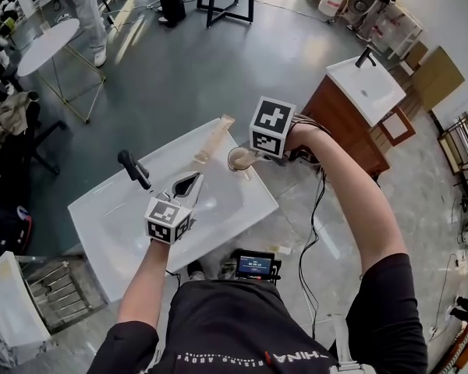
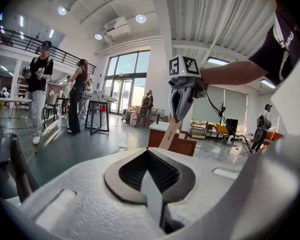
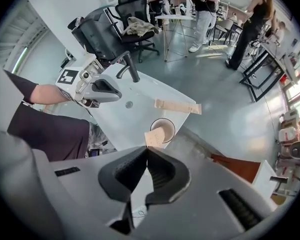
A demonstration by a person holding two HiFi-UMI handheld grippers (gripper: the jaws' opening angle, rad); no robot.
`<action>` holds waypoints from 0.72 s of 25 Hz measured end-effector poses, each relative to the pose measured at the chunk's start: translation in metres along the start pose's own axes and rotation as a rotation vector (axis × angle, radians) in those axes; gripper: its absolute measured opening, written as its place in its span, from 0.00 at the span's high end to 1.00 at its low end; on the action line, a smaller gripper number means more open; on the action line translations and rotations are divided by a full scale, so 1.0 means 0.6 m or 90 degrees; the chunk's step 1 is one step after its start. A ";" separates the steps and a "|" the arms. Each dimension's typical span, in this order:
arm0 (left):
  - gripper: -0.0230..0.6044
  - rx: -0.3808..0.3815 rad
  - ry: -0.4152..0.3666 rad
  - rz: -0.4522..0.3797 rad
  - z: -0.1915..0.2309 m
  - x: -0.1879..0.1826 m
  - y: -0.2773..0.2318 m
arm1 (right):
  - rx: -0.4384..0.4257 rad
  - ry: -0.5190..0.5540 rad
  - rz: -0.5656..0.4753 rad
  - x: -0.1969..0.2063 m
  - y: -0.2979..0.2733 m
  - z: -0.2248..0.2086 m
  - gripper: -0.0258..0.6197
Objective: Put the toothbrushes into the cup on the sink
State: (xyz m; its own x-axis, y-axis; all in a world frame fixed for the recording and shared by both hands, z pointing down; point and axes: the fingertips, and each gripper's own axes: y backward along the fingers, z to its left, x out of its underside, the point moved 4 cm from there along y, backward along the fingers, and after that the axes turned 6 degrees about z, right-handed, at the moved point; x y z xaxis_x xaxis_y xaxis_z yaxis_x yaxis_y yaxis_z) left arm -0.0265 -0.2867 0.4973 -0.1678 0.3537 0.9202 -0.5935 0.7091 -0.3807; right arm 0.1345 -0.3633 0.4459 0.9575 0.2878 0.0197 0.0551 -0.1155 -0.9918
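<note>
**Sleeved toothbrush held over the cup**

Around the white sink [image 1: 125, 224]: grey floor, a round white table [image 1: 47, 44] with people standing at the far left, a second basin on a wooden cabinet [image 1: 351, 119] off to the right, and a black office chair [image 3: 121, 21] beyond. Black faucet [image 1: 133, 169] upright at the sink's left edge in the head view, near the left gripper [image 1: 186, 187]. Left gripper pressed together, empty, over the basin. Right gripper [image 2: 179, 115] pointing down, pinching one toothbrush [image 3: 152, 137] in a beige paper sleeve, lower end over the mouth of the cup [image 3: 167, 129] at the sink's right corner. Second sleeved toothbrush [image 1: 212, 140] flat on the rim, just beside the cup, apart from both grippers
</note>
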 end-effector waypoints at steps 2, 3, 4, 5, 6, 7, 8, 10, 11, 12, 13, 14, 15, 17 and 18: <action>0.96 -0.005 0.003 0.002 0.004 0.004 0.003 | 0.008 0.009 0.002 -0.007 0.002 -0.004 0.94; 0.96 -0.007 0.004 0.002 0.005 0.006 0.004 | 0.014 0.013 0.002 -0.010 0.003 -0.006 0.93; 0.96 -0.009 0.004 0.002 0.006 0.007 0.005 | 0.019 0.016 0.001 -0.012 0.005 -0.008 0.93; 0.96 -0.010 0.005 0.001 0.006 0.007 0.006 | 0.024 0.019 -0.002 -0.014 0.007 -0.009 0.93; 0.96 -0.011 0.005 0.000 0.007 0.006 0.007 | 0.027 0.022 -0.005 -0.016 0.008 -0.010 0.93; 0.96 -0.012 0.005 -0.001 0.008 0.005 0.009 | 0.029 0.025 -0.009 -0.018 0.010 -0.011 0.92; 0.96 -0.013 0.005 -0.001 0.009 0.005 0.010 | 0.031 0.028 -0.013 -0.019 0.012 -0.010 0.90; 0.96 -0.012 0.005 -0.001 0.012 0.006 0.013 | 0.030 0.031 -0.023 -0.022 0.018 -0.008 0.88; 0.96 -0.012 0.004 -0.001 0.013 0.007 0.014 | 0.031 0.030 -0.030 -0.023 0.023 -0.007 0.87; 0.96 -0.010 0.004 -0.002 0.012 0.007 0.016 | 0.032 0.028 -0.039 -0.023 0.028 -0.005 0.87; 0.96 -0.009 0.003 -0.002 0.011 0.007 0.017 | 0.033 0.025 -0.048 -0.023 0.033 -0.003 0.87; 0.96 -0.006 0.002 -0.003 0.010 0.006 0.018 | 0.035 0.021 -0.057 -0.022 0.037 -0.001 0.87; 0.96 -0.003 0.000 -0.004 0.009 0.006 0.018 | 0.037 0.018 -0.066 -0.021 0.042 0.002 0.87; 0.96 0.004 -0.003 -0.007 0.006 0.004 0.018 | 0.046 0.016 -0.081 -0.019 0.050 0.008 0.89; 0.96 0.008 -0.004 -0.008 0.004 0.002 0.018 | 0.055 0.017 -0.089 -0.018 0.054 0.012 0.91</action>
State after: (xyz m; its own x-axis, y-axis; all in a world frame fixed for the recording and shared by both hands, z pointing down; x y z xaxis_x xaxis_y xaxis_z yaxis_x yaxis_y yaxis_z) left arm -0.0352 -0.2802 0.4944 -0.1654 0.3401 0.9257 -0.6051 0.7062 -0.3676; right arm 0.1237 -0.3634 0.4129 0.9494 0.2698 0.1608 0.1653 0.0059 -0.9862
